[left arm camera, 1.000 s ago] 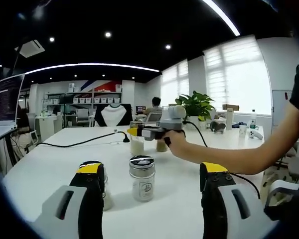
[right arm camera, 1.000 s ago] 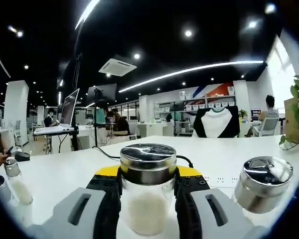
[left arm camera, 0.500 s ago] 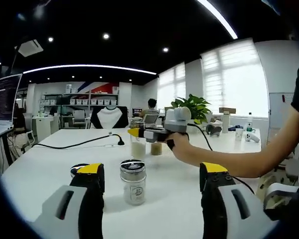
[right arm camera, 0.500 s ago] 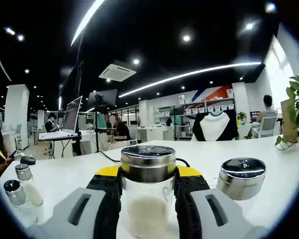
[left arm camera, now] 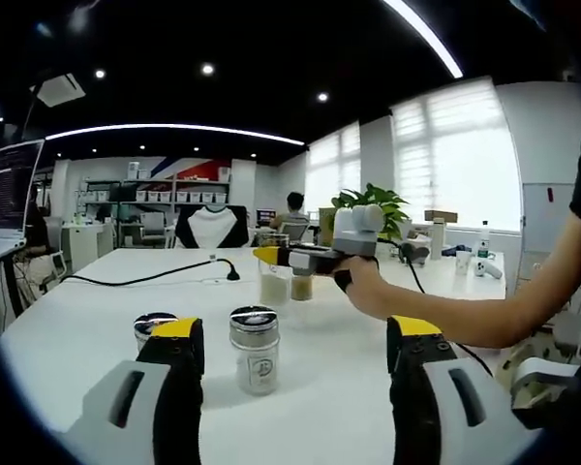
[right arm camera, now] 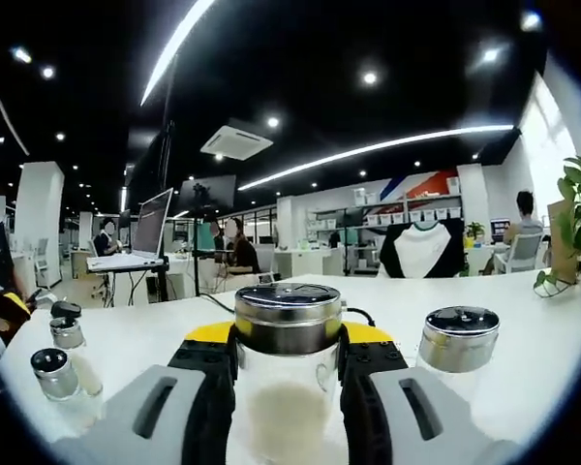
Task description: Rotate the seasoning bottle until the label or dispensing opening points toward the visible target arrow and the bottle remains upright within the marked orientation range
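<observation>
Currently the right gripper point(right arm camera: 289, 373) is clamped on the seasoning bottle point(right arm camera: 288, 373), lower centre of the right gripper view: steel cap, pale granules inside, upright between the yellow-tipped jaws. A second steel-capped jar point(right arm camera: 453, 347) stands right of it on the white table point(right arm camera: 523, 378); two small shakers point(right arm camera: 66, 366) sit at lower left. In the left gripper view, the left gripper point(left arm camera: 293, 373) has jaws apart, holding nothing; a labelled glass jar point(left arm camera: 255, 349) stands between them, farther off. At centre, the right gripper point(left arm camera: 276, 256) grips the bottle.
</observation>
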`<state>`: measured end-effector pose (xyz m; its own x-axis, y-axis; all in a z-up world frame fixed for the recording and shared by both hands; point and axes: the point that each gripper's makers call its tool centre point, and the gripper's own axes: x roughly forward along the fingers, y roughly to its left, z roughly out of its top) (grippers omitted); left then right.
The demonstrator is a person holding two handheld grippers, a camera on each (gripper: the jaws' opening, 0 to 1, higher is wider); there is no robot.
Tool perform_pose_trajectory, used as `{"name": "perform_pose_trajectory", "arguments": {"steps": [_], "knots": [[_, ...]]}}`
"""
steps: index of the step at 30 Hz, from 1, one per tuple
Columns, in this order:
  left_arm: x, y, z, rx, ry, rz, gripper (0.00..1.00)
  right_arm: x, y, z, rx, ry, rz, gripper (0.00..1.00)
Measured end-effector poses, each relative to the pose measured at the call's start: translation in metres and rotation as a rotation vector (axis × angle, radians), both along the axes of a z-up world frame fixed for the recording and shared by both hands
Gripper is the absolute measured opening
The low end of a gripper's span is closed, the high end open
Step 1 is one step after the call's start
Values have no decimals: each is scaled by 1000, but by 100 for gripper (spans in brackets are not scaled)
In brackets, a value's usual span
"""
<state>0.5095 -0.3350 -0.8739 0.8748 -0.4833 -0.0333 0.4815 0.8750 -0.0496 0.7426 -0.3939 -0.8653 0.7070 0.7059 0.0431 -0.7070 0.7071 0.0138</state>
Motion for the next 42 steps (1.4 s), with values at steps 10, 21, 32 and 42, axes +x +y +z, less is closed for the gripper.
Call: {"name": "perform_pose_trajectory", "arguments": {"steps": [10,21,32,42], "knots": [[-3,-2,-3,-8,2,0,81,-21,-12,-3,-7,2,14,38],[-5,-19,-10,-17,12,-35,81,-41,-23,-6,-15,-3,35,38],[-3,-42,-17,-13,33,-83,80,-76,-29,-7,-2,8,81,38],[-5,-57,-12,-4,22,-120,79,-102,-30,-9,5,6,100,38]]}}
